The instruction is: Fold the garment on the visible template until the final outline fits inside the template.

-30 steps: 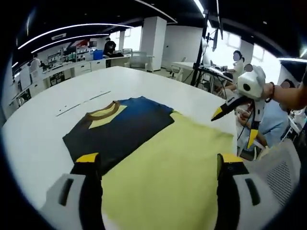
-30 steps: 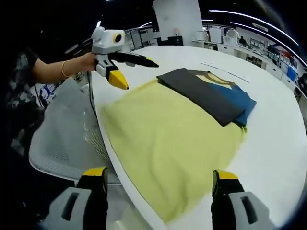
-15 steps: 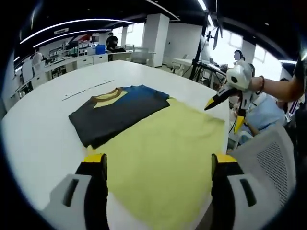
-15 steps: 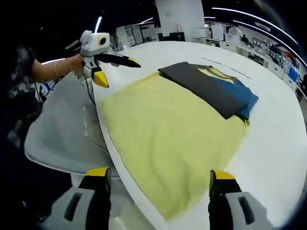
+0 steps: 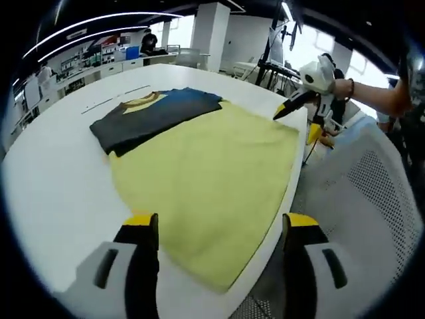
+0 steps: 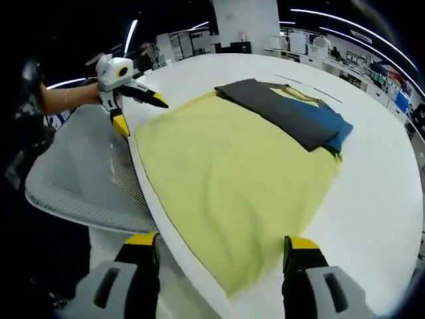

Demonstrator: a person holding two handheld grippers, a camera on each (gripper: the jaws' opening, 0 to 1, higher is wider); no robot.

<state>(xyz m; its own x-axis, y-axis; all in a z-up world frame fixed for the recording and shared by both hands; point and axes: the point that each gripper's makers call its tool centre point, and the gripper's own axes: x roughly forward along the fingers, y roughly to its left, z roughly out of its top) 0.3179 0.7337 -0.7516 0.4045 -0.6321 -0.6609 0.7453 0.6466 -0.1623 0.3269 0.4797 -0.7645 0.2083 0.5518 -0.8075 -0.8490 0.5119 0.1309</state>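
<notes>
Two grippers hover over a white tabletop (image 5: 46, 179), and neither holds anything. In the left gripper view, the left gripper (image 5: 219, 229) shows its yellow-tipped jaws spread wide apart at the bottom, above the near edge of a yellow cloth (image 5: 206, 166). The cloth lies flat and spread out, reaching from the tabletop's middle to its rim, with one corner lying at the rim near the jaws. At the cloth's far end lies the garment (image 5: 149, 113), folded into a compact dark shape with a blue part and a tan collar. It rests partly on the cloth's far edge and partly on the bare tabletop. The right gripper (image 5: 299, 116) comes in from the right, held by a hand (image 5: 342, 86), its jaws parted and empty, just off the cloth's far right corner. A white mesh chair (image 5: 372, 193) stands beside the tabletop.

In the right gripper view, the right gripper (image 6: 219, 246) has its jaws wide open and empty over the cloth's (image 6: 232, 173) near corner. The garment (image 6: 285, 113) lies at the far side of the cloth. The left gripper (image 6: 136, 109) appears at upper left, jaws apart, beside the cloth's left corner and above the chair (image 6: 80, 186).
</notes>
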